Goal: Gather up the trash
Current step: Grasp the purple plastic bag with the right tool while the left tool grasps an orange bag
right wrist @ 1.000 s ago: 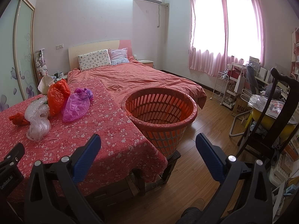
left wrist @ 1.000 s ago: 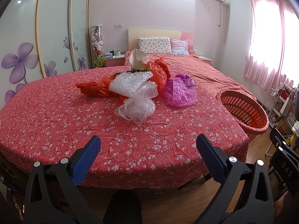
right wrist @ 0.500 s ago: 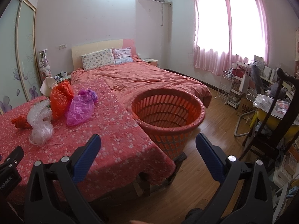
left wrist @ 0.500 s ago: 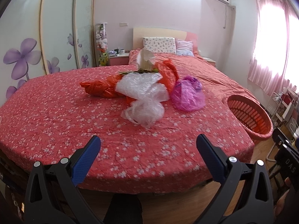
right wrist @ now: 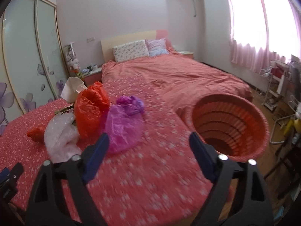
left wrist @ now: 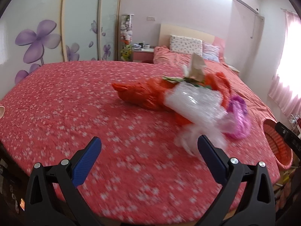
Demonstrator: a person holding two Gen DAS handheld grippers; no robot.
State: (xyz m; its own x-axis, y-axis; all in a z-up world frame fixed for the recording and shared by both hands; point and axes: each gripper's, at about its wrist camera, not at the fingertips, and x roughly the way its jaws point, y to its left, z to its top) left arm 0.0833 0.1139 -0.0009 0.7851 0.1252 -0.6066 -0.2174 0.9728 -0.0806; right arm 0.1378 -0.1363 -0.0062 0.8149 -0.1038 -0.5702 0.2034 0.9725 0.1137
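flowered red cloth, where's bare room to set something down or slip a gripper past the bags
Bare: the flowered red cloth left of the orange plastic bag, and the strip between the pink plastic bag and the orange slatted basket. Crowded: the middle, where orange, clear bubble-wrap and pink bags touch.

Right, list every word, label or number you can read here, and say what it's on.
No text can be read in either view.
White print on the side of the left gripper, seen in the right wrist view: too blurred to read.
Items on the nightstand: too small to show lettering.
Clutter on the rack by the window: too small.
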